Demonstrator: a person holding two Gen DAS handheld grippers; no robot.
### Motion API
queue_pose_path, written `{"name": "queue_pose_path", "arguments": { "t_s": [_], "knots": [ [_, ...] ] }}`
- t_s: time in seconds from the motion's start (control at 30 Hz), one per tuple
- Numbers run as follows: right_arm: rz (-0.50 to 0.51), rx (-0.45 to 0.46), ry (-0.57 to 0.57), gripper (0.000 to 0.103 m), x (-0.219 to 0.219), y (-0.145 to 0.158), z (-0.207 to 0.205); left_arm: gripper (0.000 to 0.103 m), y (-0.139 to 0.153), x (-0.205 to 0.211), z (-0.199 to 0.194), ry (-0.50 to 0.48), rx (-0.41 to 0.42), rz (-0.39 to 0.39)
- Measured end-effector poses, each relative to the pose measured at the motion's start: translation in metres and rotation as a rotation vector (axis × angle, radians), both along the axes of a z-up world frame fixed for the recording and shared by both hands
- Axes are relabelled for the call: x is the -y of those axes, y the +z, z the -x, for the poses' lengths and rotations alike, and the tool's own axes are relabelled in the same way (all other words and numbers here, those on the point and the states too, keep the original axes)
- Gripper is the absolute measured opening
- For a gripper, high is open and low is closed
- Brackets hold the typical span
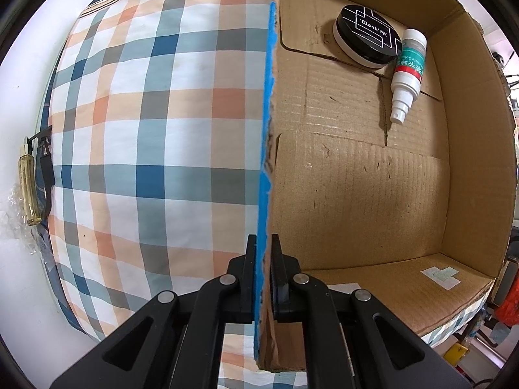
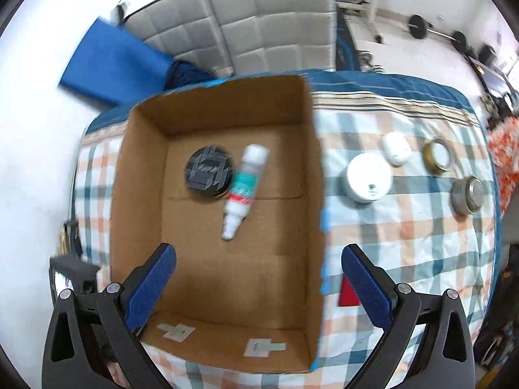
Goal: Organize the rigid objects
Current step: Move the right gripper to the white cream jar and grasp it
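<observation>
So the left gripper (image 1: 263, 253) is pointing straight down and clamping onto the wall of the cardboard box (image 1: 356, 168) — one black finger is sitting outside against the blue-taped edge, the other inside, pinched tight on the cardboard. The box is sitting on a checked cloth (image 1: 146, 129) in blue, orange and white.

Inside the box, up in the far corner, a round black-lidded jar (image 1: 368, 34) with white lettering is lying flat, and a white spray bottle (image 1: 407, 74) with a green and red label is lying on its side just beside it, looking like it's touching the jar's rim (nozzle pointing back toward the camera).

The right gripper (image 2: 258, 265) is hovering above the box with its blue-padded jaws spread wide and nothing between them. That view is a bit motion-blurred, but it's showing both items in the box from above.

Out on the cloth to the right of the box, four more things are waiting — a white round tin (image 2: 368, 178), a small white case (image 2: 396, 147) just behind it, a gold-rimmed ring-shaped lid (image 2: 438, 155), and a silvery metal tin (image 2: 468, 196) nearer the cloth's edge.
</observation>
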State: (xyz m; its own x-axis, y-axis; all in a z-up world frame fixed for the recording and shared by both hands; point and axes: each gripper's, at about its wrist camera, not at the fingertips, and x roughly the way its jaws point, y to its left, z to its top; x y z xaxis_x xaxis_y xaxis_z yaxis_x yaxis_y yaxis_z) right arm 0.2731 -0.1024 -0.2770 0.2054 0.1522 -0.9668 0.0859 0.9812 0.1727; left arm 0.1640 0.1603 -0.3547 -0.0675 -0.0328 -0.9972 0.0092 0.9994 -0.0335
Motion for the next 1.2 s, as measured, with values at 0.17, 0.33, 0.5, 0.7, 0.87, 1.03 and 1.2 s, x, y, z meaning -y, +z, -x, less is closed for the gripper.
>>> {"name": "queue_pose_path", "arguments": {
  "t_s": [0.17,0.33,0.5,0.7,0.87,1.03,1.2],
  "knots": [
    [0.01,0.004,-0.149,0.103,0.061,-0.006,-0.016,0.004,0.001,0.0,-0.001,-0.004,-0.003,-0.003],
    [0.023,-0.023,-0.288,0.103,0.118,-0.036,-0.034,0.004,0.001,0.0,-0.001,-0.005,-0.005,-0.005],
    [-0.018,-0.102,-0.356,0.103,0.141,-0.083,-0.054,0.004,0.0,0.001,-0.002,-0.004,-0.007,-0.008],
    [-0.028,-0.184,-0.395,0.103,0.148,-0.131,-0.074,0.004,-0.001,0.001,-0.004,0.001,-0.009,-0.008],
    [-0.056,-0.195,-0.413,0.103,0.15,-0.147,-0.084,0.004,-0.003,0.001,-0.004,0.0,-0.012,-0.011],
    [-0.008,-0.199,-0.418,0.103,0.152,-0.148,-0.092,0.004,-0.006,0.003,-0.005,-0.003,-0.017,-0.016],
    [-0.027,-0.248,-0.413,0.102,0.147,-0.166,-0.095,0.004,-0.007,0.003,-0.006,-0.001,-0.021,-0.016]
  ]
}}
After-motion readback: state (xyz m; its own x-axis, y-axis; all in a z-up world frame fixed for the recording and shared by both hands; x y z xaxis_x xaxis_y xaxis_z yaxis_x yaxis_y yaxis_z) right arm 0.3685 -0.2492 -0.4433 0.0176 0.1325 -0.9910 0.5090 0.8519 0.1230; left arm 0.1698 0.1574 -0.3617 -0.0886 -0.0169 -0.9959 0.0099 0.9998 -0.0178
